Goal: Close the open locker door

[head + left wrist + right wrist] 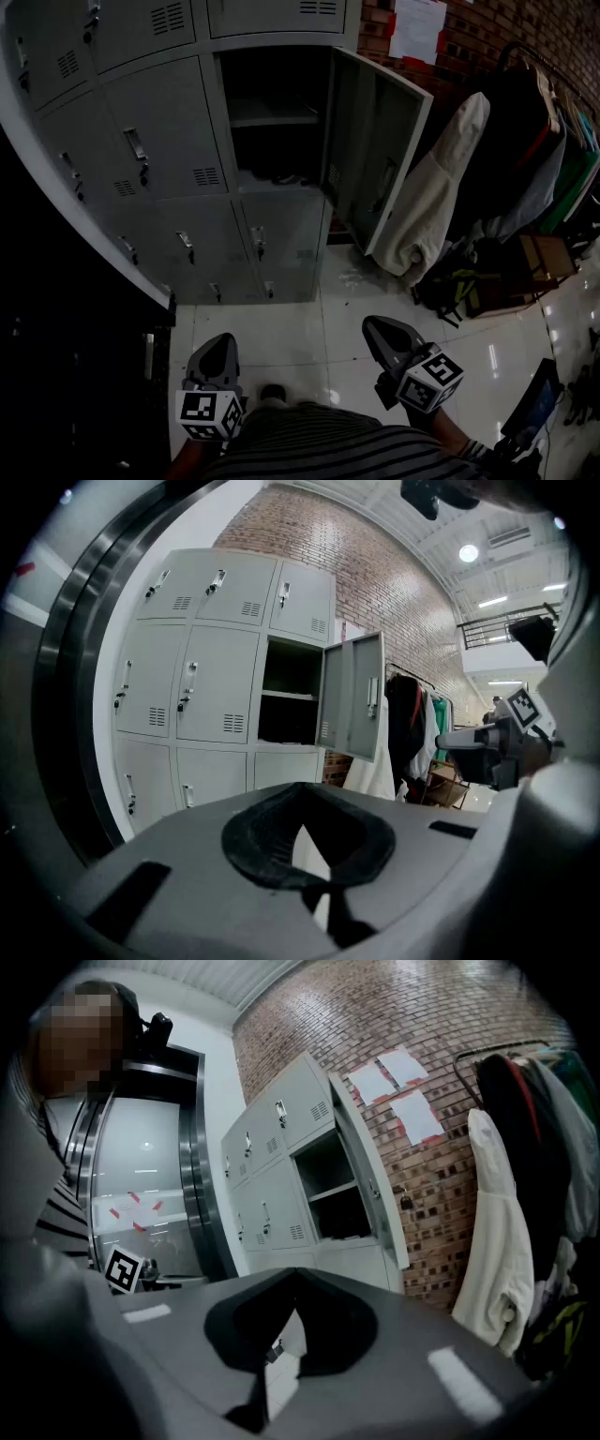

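- Both low over floor [281,342]: left tool [216,349] clenched, empty; right tool [382,334] clenched, empty.
- Locker door [382,155] hangs open at right of lockers [159,131], well apart from tools.

A cream coat [433,197] hangs at the near end of a crowded clothes rack [527,52], ahead and to the right of the right gripper's [373,328] fingers [389,339]. Dark garments [511,122] fill the rail beyond it. Below them, a black bag [448,281] and a brown box [546,258] sit on the glossy white tiled floor [291,328]. Farther ahead, paper notices [418,28] are stuck to a brick wall [511,28].
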Available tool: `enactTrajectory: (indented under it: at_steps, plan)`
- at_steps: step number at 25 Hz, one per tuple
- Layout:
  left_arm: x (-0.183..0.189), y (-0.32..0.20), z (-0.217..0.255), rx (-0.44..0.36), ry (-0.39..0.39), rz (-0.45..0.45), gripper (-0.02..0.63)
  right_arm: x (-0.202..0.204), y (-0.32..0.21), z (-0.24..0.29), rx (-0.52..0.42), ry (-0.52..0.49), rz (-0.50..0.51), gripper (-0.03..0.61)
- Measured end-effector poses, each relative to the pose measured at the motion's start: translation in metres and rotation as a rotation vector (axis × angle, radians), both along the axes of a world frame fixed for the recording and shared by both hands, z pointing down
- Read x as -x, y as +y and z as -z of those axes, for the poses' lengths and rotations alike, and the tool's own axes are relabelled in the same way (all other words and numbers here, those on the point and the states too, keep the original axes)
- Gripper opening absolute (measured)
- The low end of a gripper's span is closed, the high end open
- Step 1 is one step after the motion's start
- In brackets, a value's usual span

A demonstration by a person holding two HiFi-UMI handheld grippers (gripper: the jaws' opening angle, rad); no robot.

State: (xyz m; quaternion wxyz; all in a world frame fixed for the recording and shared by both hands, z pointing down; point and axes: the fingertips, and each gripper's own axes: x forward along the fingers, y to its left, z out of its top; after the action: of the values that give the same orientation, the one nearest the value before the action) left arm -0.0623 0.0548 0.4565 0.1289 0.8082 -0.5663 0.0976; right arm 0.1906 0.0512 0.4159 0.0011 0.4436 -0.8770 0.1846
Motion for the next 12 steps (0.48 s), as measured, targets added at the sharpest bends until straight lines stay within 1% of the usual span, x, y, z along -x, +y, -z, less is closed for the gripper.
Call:
enactTrajectory:
  at_steps: [4, 9, 12]
  plan:
    - [0.002, -0.016, 0.004, -0.003, 0.000, -0.004, 0.003, 0.009, -0.012, -0.001, -0.002, -0.007, 0.024, 0.002]
    - [0.006, -0.046, 0.001, -0.004, 0.003, -0.031, 0.003, 0.037, -0.037, -0.006, -0.011, 0.011, 0.076, 0.002]
    - [0.012, -0.075, 0.002, -0.011, 0.010, -0.058, 0.003, 0.057, -0.061, -0.001, -0.040, 0.034, 0.097, 0.003]
